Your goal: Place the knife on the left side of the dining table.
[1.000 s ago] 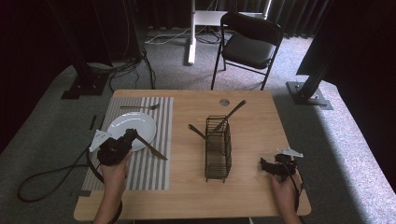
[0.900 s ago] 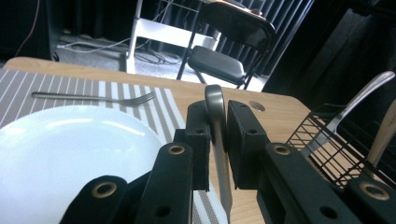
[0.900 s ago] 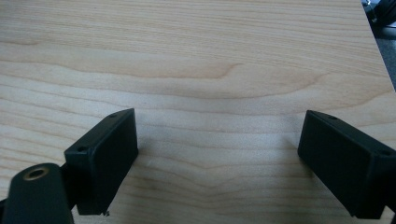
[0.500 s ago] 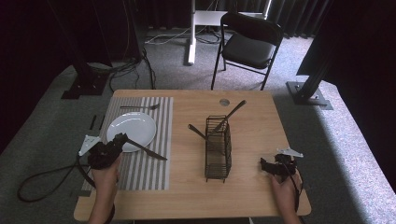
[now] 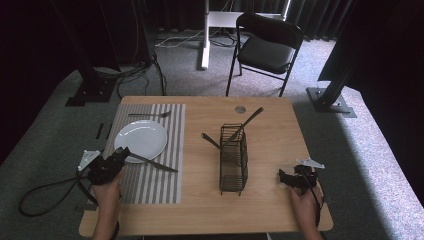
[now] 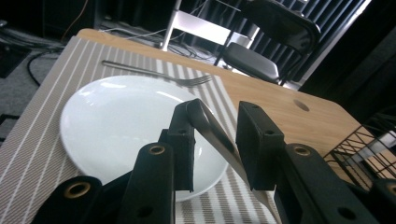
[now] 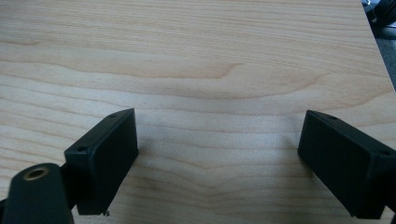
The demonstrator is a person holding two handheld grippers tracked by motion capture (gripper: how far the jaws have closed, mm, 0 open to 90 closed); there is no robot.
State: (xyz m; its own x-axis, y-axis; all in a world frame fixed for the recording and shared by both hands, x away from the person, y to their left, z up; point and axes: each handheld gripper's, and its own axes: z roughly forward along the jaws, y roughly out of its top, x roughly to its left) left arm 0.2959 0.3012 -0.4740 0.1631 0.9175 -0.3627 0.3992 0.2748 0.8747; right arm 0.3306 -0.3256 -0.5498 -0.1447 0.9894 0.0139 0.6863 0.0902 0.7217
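A white plate sits on a striped placemat at the table's left. A knife lies with one end on the plate's rim and the other on the mat. My left gripper is at the mat's left edge, open, pointing at the plate. In the left gripper view the knife runs up between the parted jaws of that gripper, over the plate. My right gripper rests near the table's front right corner. In its own view the right gripper is wide open over bare wood.
A fork lies on the mat behind the plate. A black wire caddy stands mid-table with two utensils leaning in it. A small hole marks the tabletop's far side. A black chair stands beyond the table.
My left gripper has drawn back to the left and toward the table's front, away from the plate. The knife stayed where it lay. The right gripper has not moved.
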